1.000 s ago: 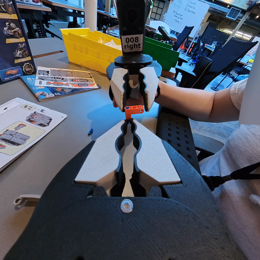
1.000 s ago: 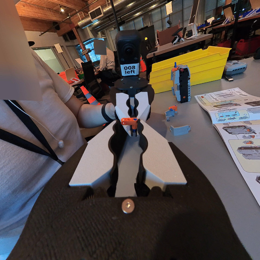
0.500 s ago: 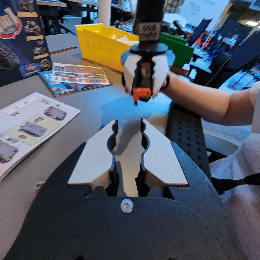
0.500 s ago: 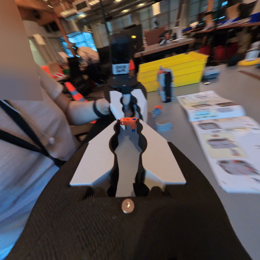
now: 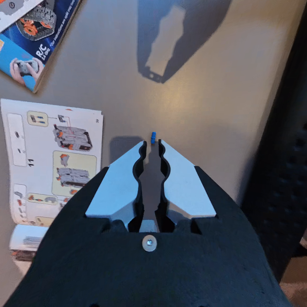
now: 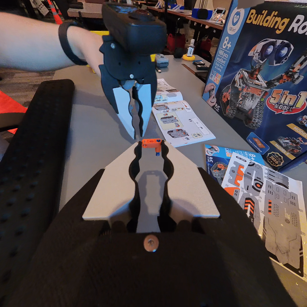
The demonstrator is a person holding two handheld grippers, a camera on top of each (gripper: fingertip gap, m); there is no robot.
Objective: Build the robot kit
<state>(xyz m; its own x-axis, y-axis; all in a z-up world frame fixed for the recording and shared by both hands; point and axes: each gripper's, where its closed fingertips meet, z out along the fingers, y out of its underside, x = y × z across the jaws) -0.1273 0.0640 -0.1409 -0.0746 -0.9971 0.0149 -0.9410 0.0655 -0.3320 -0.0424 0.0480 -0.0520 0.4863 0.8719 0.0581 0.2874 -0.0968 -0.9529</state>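
Note:
My right gripper is shut on a small orange L-shaped piece with a blue pin in its lower end, held at the fingertips above the grey table. My left gripper points down at the table, its jaws a little apart and empty. A small blue pin lies on the table just beyond its fingertips. The left gripper also shows in the right wrist view, tips down, just behind the orange piece. A person's forearm holds it.
An open instruction booklet lies left of the blue pin, with a blue booklet beyond it. A sticker sheet and a big toy box stand at the right. A black chair back borders the table edge. Tip to tip, the grippers are about 12 cm apart.
The left gripper let go of the orange piece, opened, and swung down over the blue pin on the table. The right gripper kept the orange piece and turned towards the toy box.

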